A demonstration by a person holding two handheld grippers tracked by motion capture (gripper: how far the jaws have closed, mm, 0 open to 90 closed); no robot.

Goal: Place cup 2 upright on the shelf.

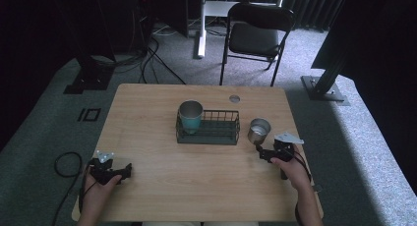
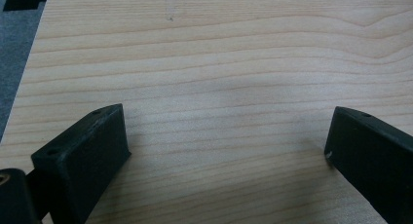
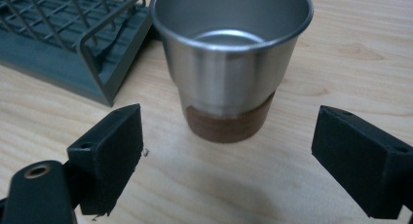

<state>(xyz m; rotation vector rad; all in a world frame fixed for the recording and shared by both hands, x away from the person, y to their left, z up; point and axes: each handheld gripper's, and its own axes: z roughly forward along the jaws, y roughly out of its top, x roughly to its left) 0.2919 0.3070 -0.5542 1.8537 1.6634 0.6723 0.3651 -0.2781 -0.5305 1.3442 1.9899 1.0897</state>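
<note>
A steel cup (image 1: 258,130) with a brown base stands upright on the wooden table (image 1: 157,196), just right of a dark wire basket (image 1: 216,135). A teal cup (image 1: 191,116) stands upright in the basket's left end. My right gripper (image 1: 260,151) is open just in front of the steel cup (image 3: 233,58), jaws wide apart and short of it (image 3: 229,131). My left gripper (image 1: 129,170) rests near the table's front left, open over bare wood (image 2: 229,131) with nothing between its jaws.
A black folding chair (image 1: 255,37) stands beyond the table's far edge. A small round metal disc (image 1: 234,98) sits in the tabletop near the far edge. Cables (image 1: 64,164) lie on the carpet at the left.
</note>
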